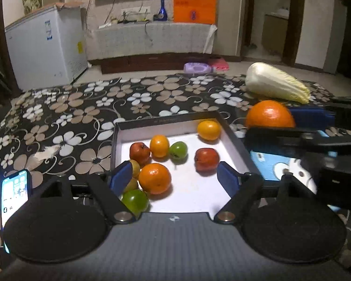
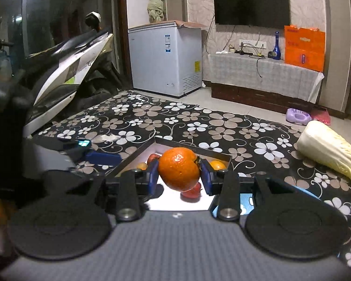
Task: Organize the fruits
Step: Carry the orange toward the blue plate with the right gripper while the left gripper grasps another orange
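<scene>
A shallow box [image 1: 166, 120] with a white floor lies on the flowered cloth and holds several fruits: oranges [image 1: 155, 178], red apples [image 1: 206, 159] and green apples [image 1: 178, 149]. My left gripper [image 1: 175, 179] is open and empty, low over the near end of the box. My right gripper [image 2: 179, 175] is shut on a large orange [image 2: 179, 168] and holds it above the box's right rim [image 2: 220, 155]. That orange also shows at the right of the left wrist view [image 1: 270, 114].
A napa cabbage [image 1: 276, 83] lies on the cloth beyond the box to the right. A phone [image 1: 16, 201] lies at the left. A light blue sheet [image 1: 280, 167] lies right of the box. A scooter [image 2: 65, 70] and a white freezer [image 2: 166, 58] stand beyond the cloth.
</scene>
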Tool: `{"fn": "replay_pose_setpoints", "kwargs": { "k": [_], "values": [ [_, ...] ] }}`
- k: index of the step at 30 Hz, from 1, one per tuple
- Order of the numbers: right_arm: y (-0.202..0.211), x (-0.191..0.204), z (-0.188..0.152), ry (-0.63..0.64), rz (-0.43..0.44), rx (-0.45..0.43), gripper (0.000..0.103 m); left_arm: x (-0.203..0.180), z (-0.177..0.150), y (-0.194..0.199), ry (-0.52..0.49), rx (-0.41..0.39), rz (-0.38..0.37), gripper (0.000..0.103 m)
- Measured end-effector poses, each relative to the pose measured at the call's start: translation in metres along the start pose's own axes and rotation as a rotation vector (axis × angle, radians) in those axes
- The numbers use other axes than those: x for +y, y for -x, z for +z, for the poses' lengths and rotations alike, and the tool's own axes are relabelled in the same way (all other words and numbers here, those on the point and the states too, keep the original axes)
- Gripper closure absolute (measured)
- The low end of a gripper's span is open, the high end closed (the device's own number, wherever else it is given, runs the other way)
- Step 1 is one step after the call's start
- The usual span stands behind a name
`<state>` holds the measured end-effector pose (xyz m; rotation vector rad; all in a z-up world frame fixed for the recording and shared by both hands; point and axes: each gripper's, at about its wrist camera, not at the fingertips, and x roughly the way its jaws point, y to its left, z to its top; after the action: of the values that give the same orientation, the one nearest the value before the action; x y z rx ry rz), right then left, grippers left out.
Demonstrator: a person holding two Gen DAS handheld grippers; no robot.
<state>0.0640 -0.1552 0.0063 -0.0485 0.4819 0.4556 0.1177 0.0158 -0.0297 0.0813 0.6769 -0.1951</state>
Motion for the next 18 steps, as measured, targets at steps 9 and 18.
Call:
{"fn": "replay_pose_setpoints", "kwargs": {
  "k": [9, 18],
  "values": [
    [-0.002, -0.001, 0.000, 0.018, -0.008, 0.011, 0.062, 0.010, 0.001, -0.024, 0.019, 0.062, 0.012, 0.031],
    [-0.007, -0.002, -0.002, 0.041, -0.050, 0.053, 0.062, 0.006, -0.003, -0.046, -0.016, 0.110, 0.051, 0.040]
  ]
}}
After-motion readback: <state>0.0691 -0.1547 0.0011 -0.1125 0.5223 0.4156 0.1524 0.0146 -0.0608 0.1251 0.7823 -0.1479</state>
